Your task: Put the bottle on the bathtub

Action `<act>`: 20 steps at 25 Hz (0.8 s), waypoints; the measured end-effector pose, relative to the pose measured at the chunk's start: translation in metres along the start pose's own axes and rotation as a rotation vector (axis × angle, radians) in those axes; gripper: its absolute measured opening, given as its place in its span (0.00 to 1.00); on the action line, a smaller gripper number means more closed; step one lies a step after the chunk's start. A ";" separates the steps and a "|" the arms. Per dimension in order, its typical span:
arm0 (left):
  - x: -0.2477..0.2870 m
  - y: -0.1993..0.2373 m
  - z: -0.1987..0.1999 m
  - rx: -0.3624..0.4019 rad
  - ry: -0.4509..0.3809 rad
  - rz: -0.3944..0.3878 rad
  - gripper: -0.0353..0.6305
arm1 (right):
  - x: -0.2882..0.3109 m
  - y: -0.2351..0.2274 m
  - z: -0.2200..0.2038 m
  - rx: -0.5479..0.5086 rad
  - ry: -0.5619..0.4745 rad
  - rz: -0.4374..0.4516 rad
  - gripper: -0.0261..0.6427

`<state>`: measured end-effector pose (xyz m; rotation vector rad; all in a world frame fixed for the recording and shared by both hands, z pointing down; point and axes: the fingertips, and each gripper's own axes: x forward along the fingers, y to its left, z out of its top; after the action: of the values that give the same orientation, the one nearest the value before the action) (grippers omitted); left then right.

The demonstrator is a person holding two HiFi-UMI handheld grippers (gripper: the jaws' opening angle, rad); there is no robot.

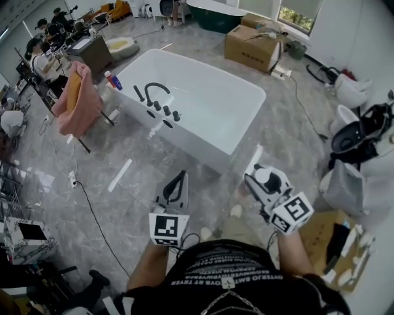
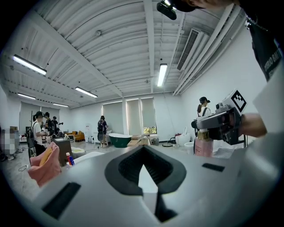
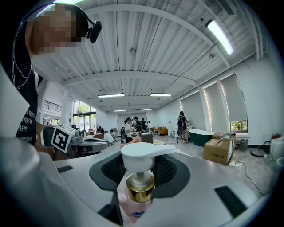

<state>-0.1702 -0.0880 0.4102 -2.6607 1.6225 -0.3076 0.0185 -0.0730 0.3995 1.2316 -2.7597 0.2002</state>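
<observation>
A pink pump bottle [image 3: 138,195] with a gold collar and a white pump head [image 1: 269,179] stands upright between the jaws of my right gripper [image 1: 261,178], which is shut on it. The left gripper view also shows that bottle [image 2: 203,145], off to the right. My left gripper [image 1: 180,178] is beside it at the same height, its jaws together with nothing between them. The white bathtub [image 1: 241,118] stands on the marble floor ahead of both grippers, some way off, with a black faucet [image 1: 156,92] on its near-left rim.
A small red and blue bottle [image 1: 113,80] stands on the tub's left corner, next to a rack with a pink towel [image 1: 77,98]. A cardboard box [image 1: 252,47] and a dark green tub [image 1: 215,15] lie beyond. Toilets [image 1: 354,132] stand at the right, cables cross the floor, and people work at the far left.
</observation>
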 end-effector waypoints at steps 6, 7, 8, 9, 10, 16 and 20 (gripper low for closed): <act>0.008 0.011 -0.003 -0.004 0.014 0.040 0.05 | 0.011 -0.016 -0.001 0.006 0.005 0.026 0.25; 0.012 0.013 -0.001 -0.007 0.012 0.050 0.05 | 0.014 -0.019 -0.001 0.007 0.006 0.030 0.25; 0.015 0.015 0.001 -0.012 0.008 0.059 0.05 | 0.017 -0.023 -0.001 0.007 0.008 0.035 0.25; 0.019 0.016 0.003 -0.021 0.005 0.067 0.05 | 0.021 -0.027 -0.001 0.007 0.010 0.040 0.25; 0.023 0.017 0.004 -0.025 0.003 0.073 0.05 | 0.024 -0.032 -0.001 0.006 0.013 0.045 0.25; 0.054 0.021 0.010 -0.033 0.008 0.108 0.05 | 0.045 -0.063 0.003 0.009 0.019 0.081 0.25; 0.076 0.026 0.017 -0.052 0.003 0.130 0.05 | 0.061 -0.082 0.007 -0.004 0.024 0.109 0.25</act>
<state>-0.1560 -0.1684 0.4025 -2.5757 1.8178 -0.2703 0.0393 -0.1727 0.4083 1.0714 -2.8069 0.2184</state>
